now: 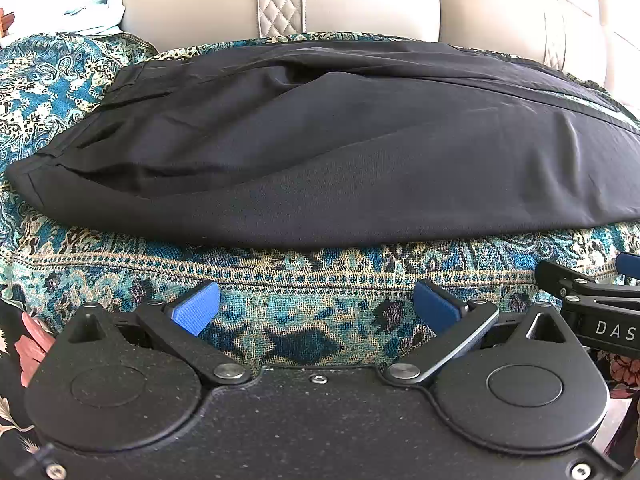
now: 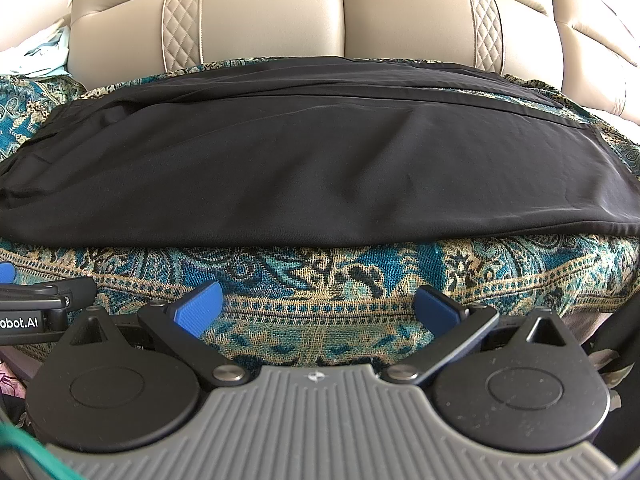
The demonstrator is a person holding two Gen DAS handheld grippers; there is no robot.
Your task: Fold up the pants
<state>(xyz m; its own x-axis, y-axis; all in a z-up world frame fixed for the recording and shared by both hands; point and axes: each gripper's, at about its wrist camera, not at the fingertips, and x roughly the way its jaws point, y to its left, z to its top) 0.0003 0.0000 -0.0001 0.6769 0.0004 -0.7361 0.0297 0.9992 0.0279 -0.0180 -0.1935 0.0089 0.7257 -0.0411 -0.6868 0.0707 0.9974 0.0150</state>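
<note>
Black pants (image 1: 320, 152) flat on patterned throw (image 1: 280, 280) over sofa (image 1: 360, 0). Left claw (image 1: 316, 306), right claw (image 2: 316, 306) both spread, empty. Soft, limp, light; pinch near hem edge.

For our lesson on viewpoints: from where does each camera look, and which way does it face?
Left wrist: sits on the left hand-held gripper, faces forward at the black fabric pants' waistband end; shows its open blue fingers, plus the right hand-held gripper at its right edge.
Right wrist: sits on the right hand-held gripper, faces the pants' hem end; own open fingers show.
Shared: pants, teal paisley woven throw, beige leather sofa back.
</note>
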